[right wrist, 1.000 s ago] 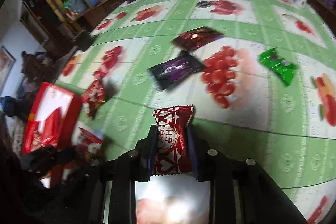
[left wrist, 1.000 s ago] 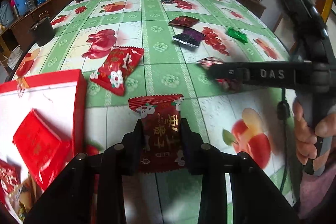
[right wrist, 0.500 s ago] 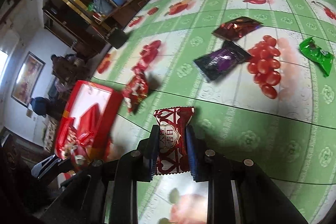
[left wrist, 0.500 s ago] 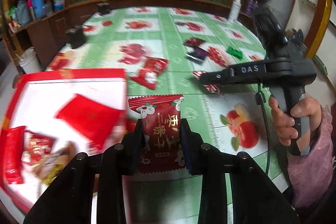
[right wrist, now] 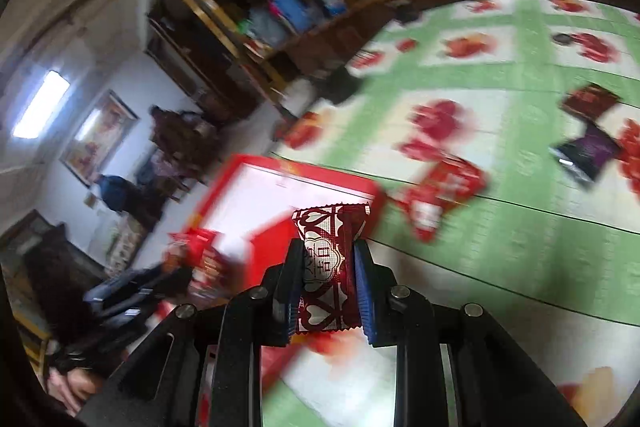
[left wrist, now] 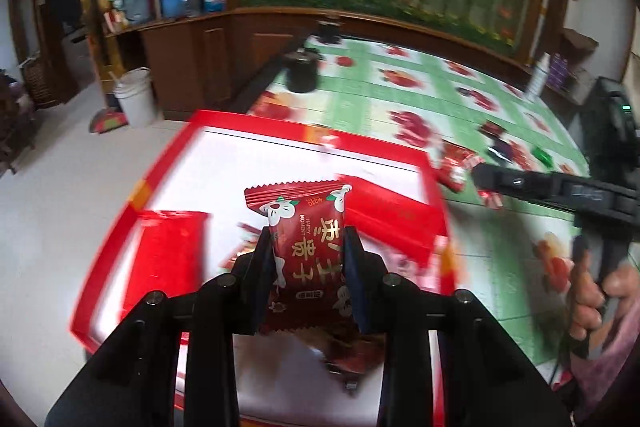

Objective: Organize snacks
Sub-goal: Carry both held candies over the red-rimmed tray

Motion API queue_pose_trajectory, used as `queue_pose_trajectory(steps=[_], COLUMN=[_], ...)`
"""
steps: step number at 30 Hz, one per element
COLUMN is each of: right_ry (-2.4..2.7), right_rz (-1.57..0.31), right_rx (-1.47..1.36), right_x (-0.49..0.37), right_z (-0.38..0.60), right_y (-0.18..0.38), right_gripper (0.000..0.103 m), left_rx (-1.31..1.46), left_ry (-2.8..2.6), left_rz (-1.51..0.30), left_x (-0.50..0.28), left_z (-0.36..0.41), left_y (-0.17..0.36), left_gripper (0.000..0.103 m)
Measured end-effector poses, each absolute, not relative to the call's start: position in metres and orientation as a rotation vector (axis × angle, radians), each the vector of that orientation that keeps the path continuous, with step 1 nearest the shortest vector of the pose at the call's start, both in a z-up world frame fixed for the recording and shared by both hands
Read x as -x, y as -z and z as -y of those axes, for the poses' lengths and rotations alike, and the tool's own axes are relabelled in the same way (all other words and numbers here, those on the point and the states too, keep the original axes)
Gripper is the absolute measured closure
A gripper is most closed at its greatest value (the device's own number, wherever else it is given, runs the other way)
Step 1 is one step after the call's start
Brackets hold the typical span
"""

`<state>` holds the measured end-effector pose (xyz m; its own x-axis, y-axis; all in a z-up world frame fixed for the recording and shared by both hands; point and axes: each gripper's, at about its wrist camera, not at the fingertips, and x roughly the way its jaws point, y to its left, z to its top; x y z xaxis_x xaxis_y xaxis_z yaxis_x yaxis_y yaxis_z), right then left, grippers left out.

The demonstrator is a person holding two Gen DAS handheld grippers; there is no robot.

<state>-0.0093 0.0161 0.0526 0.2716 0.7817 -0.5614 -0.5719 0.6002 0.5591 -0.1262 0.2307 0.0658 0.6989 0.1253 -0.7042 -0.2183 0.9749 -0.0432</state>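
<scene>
**Red box, two packets on the way in**

Red everywhere here, so go by the box [left wrist: 120,227]: it sits at the table's [left wrist: 460,95] near edge, white inside, with a few red packs already lying in it.

The left gripper [left wrist: 308,259] has its fingers clamped on a dark red flower packet [left wrist: 306,247], hanging right over the box's middle. The right gripper [right wrist: 328,275] pinches a smaller heart packet [right wrist: 328,259], off the box's right rim, not over the white yet.

My take on doing this well: drop the left one first since it's already lined up, get it low before letting go so it doesn't bounce off the packs inside. Then bring the right one over the rim, clear of the other gripper, into a bare white patch.

Still loose right of the box: a red packet [right wrist: 440,195] near it, a purple one [right wrist: 588,151] and a brown one [right wrist: 590,101] further out.
</scene>
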Motion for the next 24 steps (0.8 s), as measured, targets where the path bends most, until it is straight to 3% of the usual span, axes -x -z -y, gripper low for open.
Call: queue_pose_trajectory(steps=[14, 16, 17, 20, 22, 24], right_ry=[-1.006, -1.015, -1.018, -1.014, -0.994, -0.957], right_rz=[-0.963, -0.966, -0.967, -0.925, -0.901, -0.886], right_rx=[-0.248, -0.236, -0.231, -0.256, -0.290, -0.323], right_x=[0.022, 0.022, 0.023, 0.021, 0.017, 0.008], right_z=[-0.115, -0.119, -0.119, -0.106, -0.094, -0.078], right_y=[-0.038, -0.037, -0.036, -0.041, -0.045, -0.047], right_gripper=[0.075, 0.068, 0.057, 0.055, 0.055, 0.055], left_rx=[0.138, 0.134, 0.134, 0.139, 0.144, 0.139], left_ry=[-0.301, -0.323, -0.346, -0.369, -0.374, -0.360], left_rz=[-0.812, -0.816, -0.816, -0.814, -0.810, -0.800], left_x=[0.122, 0.123, 0.123, 0.123, 0.124, 0.123], left_z=[-0.268, -0.270, -0.271, -0.271, -0.270, -0.264], left_y=[-0.041, -0.041, -0.041, -0.043, -0.045, -0.049], left_gripper=[0.072, 0.072, 0.072, 0.067, 0.055, 0.053])
